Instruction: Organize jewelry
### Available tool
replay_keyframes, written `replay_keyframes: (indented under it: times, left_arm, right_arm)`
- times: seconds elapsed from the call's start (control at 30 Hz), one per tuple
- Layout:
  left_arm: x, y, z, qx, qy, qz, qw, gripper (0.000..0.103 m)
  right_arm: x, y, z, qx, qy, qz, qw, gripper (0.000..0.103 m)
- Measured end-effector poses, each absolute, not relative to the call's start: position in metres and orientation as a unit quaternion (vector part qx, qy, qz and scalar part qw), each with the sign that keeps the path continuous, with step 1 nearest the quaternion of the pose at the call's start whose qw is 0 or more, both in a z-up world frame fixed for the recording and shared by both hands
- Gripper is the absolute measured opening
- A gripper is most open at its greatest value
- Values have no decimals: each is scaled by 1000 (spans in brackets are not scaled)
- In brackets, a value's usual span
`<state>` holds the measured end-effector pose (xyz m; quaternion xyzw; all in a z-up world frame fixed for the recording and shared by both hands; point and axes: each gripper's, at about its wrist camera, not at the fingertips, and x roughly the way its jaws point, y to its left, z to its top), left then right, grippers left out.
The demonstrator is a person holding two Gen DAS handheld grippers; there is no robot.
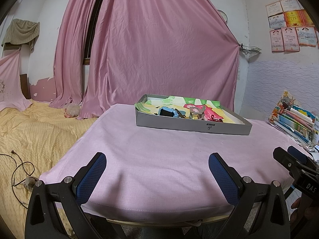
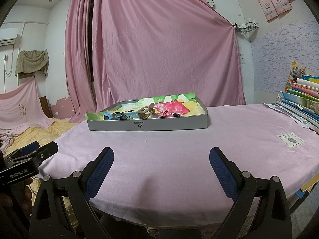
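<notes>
Left wrist view. Your left tongs (image 1: 157, 177) are spread wide and grasp nothing; both blue pads hang over the near edge of the round worktop covered in pink cloth (image 1: 159, 149). At 12 o'clock from the tongs, well apart, sits the shallow grey cardboard box lined with painted paper (image 1: 191, 126). Inside it, against the near wall: a light-blue square-faced watch (image 1: 166, 112), a beige strap-like piece (image 1: 196, 113) just beside it at 3 o'clock, and a small red cord item (image 1: 214, 118) further toward 3 o'clock. At 3 o'clock, your right tongs (image 1: 291, 159) enter the frame; how far they are spread cannot be told here. A stack of colourful books (image 1: 295, 123) lies at 2 o'clock, a yellow quilted bed (image 1: 35, 131) at 9 o'clock.

Right wrist view. Your right tongs are likewise released and empty, above the near cloth edge. The grey box stands at 11 to 12 o'clock, well apart, jewelry clustered along its near wall. Pink curtain (image 2: 163, 49) behind. A white sewn label (image 2: 291, 139) lies on the cloth at 2 o'clock.
</notes>
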<state>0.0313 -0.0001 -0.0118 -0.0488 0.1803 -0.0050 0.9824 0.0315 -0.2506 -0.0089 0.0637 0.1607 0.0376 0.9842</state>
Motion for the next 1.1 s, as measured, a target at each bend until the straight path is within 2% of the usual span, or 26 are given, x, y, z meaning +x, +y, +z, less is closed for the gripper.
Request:
replay_keyframes:
  times: [1.1]
  left_arm:
    - [37,-8,-9,-36,178,15,983,103]
  right_arm:
    - [35,-252,-13,70,167,36,983,94]
